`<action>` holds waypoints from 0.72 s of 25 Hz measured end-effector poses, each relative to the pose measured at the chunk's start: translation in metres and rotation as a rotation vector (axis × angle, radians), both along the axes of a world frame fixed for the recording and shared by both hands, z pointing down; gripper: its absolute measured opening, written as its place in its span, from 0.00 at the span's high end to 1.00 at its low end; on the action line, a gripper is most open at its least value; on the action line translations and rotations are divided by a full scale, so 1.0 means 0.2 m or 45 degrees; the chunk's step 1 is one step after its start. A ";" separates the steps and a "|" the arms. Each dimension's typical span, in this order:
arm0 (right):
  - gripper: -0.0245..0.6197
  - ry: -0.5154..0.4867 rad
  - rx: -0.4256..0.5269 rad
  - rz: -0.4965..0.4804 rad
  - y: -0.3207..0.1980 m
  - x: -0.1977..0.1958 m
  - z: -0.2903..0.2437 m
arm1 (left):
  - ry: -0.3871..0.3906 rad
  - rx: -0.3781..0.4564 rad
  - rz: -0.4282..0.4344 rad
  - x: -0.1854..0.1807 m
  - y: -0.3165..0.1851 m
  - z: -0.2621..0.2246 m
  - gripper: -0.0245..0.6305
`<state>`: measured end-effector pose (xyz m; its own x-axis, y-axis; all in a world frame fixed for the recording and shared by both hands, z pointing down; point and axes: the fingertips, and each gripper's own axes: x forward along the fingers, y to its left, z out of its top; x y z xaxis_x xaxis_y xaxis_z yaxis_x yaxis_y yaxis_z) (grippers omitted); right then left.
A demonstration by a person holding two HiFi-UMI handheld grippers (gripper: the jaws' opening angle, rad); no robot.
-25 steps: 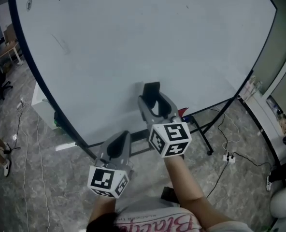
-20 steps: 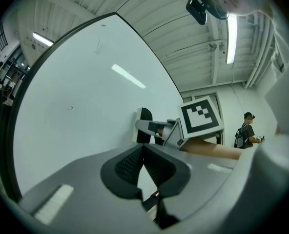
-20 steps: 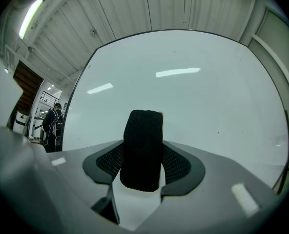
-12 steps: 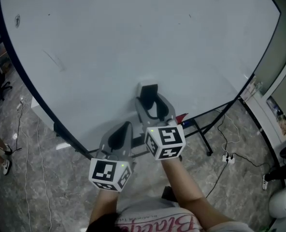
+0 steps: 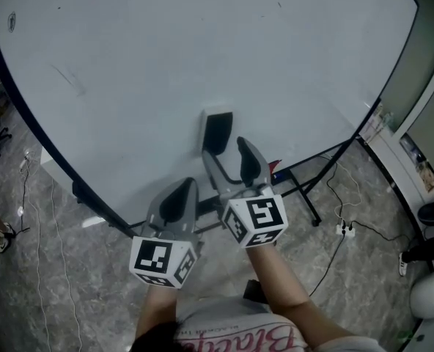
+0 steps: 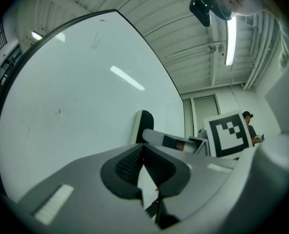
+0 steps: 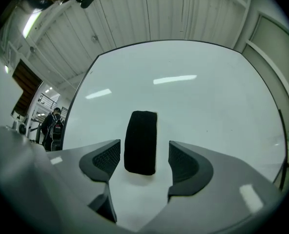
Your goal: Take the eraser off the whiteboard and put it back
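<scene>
The black eraser [image 5: 217, 132] sits upright on the whiteboard [image 5: 202, 50], stuck to its face. My right gripper [image 5: 226, 158] is just below it, its jaws opening. In the right gripper view the eraser [image 7: 141, 143] stands between the two pads with a gap on each side, so neither pad presses it. My left gripper [image 5: 180, 195] hovers lower left of the right one, shut with nothing in it. In the left gripper view its pads [image 6: 130, 164] meet, and the eraser [image 6: 143, 125] shows on the board beyond them.
The board's black stand legs [image 5: 305, 196] reach onto the stone floor. Cables and a power strip [image 5: 345, 231] lie at the right. A person [image 7: 52, 126] stands far off past the board's left edge. Shelving [image 5: 411, 160] runs along the right wall.
The right gripper's jaws have spread off the eraser and drawn slightly back from it; the eraser stays on the board. The left gripper has barely moved.
</scene>
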<state>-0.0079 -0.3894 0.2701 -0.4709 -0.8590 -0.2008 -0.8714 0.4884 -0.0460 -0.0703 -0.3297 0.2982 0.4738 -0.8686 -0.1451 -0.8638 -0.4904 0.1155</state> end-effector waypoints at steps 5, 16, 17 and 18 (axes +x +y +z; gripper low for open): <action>0.83 -0.048 -0.021 -0.014 0.17 0.04 0.03 | 0.005 -0.001 0.028 0.00 0.06 0.03 0.96; 0.96 0.082 -0.091 -0.120 0.51 -0.01 0.23 | -0.007 -0.033 0.055 0.06 0.25 0.13 0.96; 0.96 0.097 -0.097 -0.129 0.55 -0.02 0.26 | -0.006 -0.037 0.053 0.06 0.28 0.14 0.96; 0.96 0.115 -0.104 -0.134 0.58 -0.02 0.28 | -0.003 -0.041 0.051 0.06 0.31 0.15 0.96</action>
<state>-0.0129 -0.2737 0.3264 -0.5722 -0.8157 -0.0850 -0.8179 0.5752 -0.0132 -0.0589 -0.2685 0.3282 0.5087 -0.8530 -0.1164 -0.8438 -0.5208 0.1294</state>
